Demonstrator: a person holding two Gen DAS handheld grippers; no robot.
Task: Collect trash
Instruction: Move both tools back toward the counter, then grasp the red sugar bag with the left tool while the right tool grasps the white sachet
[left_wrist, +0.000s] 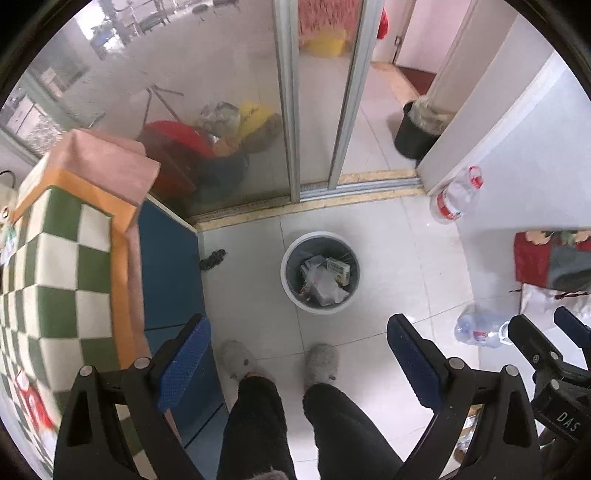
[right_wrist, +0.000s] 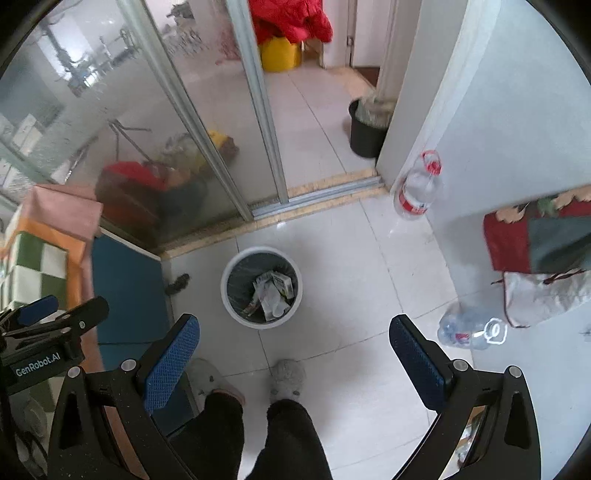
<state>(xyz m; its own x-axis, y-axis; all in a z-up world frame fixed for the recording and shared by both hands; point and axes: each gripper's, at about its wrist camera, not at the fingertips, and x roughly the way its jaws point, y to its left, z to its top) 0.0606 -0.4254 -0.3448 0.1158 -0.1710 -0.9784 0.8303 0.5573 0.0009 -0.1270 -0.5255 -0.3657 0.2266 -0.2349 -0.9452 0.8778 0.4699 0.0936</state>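
While both grippers (left_wrist: 298, 363) (right_wrist: 294, 360) gape empty, the bin (left_wrist: 320, 272) holds cartons and wrappers.

The shiny white tile floor (left_wrist: 388, 258) holds a round white bin (left_wrist: 320, 272) full of trash, a clear plastic bottle (left_wrist: 480, 329) lying down, and two fuzzy grey slippers (left_wrist: 320, 363)

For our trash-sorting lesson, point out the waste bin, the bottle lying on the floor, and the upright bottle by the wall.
waste bin (left_wrist: 291, 291): left wrist view, white rim.
lying bottle (right_wrist: 465, 330): right wrist view, clear body.
upright bottle (right_wrist: 413, 201): right wrist view, red label.
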